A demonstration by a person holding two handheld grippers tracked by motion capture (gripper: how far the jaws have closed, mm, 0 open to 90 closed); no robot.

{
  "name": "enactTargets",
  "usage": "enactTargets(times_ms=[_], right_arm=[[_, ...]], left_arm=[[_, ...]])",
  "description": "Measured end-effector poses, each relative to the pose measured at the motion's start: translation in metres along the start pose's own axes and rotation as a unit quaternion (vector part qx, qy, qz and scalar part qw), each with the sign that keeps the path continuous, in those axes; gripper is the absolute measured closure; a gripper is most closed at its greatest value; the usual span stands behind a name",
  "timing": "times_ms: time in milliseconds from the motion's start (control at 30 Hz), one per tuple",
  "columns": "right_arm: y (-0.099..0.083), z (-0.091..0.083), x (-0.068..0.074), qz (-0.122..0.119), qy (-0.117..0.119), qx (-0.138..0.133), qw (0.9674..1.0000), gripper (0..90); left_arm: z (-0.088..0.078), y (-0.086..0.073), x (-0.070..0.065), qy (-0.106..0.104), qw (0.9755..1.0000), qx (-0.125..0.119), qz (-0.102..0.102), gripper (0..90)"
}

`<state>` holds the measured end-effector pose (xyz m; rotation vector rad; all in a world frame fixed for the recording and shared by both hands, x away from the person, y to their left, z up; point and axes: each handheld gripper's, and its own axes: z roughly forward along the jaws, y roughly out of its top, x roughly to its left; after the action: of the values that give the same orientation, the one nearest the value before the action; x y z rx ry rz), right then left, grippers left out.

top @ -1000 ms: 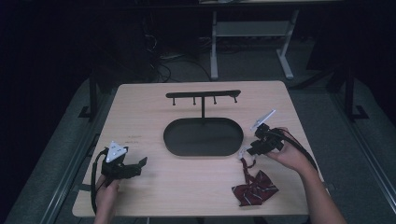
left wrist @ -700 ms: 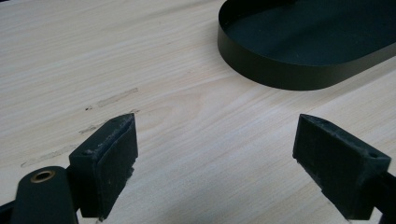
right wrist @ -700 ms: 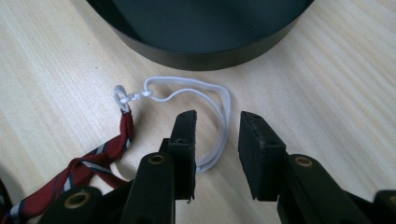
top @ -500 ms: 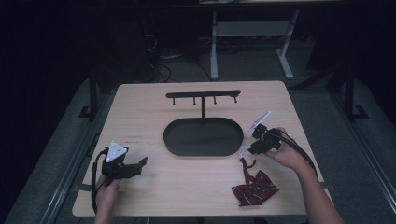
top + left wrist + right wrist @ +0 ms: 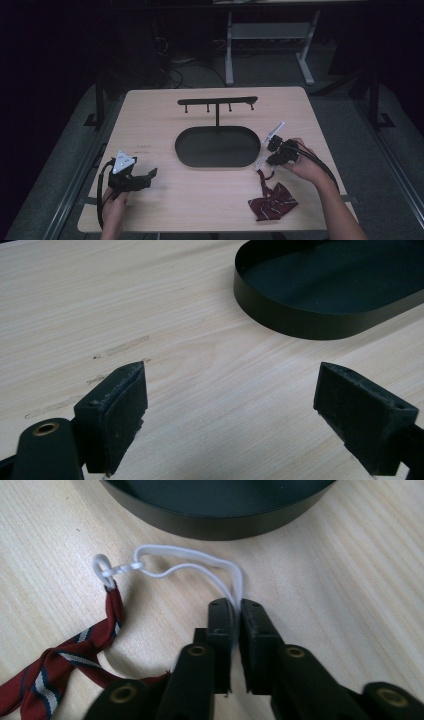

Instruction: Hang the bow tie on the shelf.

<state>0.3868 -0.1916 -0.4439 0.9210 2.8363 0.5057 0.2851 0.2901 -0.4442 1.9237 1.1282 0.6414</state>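
A dark red striped bow tie lies on the table near the front right; its strap ends in a white elastic loop. My right gripper is shut on that white loop, just in front of the black oval tray. A black stand with a hook bar rises from the tray's far side. My left gripper rests at the table's front left, jaws wide open over bare wood, with the tray's rim ahead to the right.
The wooden table has free room left of the tray and along the front middle. Cables trail from both grippers. A metal frame stands on the dark floor beyond the far edge.
My right gripper has shifted slightly toward the tray with the loop. The left gripper has stayed put.
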Motion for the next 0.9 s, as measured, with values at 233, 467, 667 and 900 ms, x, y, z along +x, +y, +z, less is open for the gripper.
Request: enactTargets(times_ms=[233,467,667,900], right_arm=[[-0.002,-0.006,0.002,0.001,0.009,-0.003,1.0000,87.6],[-0.005,-0.015,0.008,-0.007,0.014,-0.008,0.9998,88.0],[-0.006,-0.025,0.016,-0.015,0.020,-0.014,0.9996,88.2],[-0.004,-0.040,0.024,-0.029,0.020,-0.022,0.9991,88.1]], left_arm=[[0.000,0.000,0.000,0.000,1.0000,0.001,0.000,13.6],[0.000,0.000,-0.001,0.000,1.0000,0.001,0.000,13.5],[0.000,0.000,-0.001,0.001,1.0000,0.002,0.001,13.5],[0.000,0.000,-0.001,0.002,1.0000,0.001,0.002,13.6]])
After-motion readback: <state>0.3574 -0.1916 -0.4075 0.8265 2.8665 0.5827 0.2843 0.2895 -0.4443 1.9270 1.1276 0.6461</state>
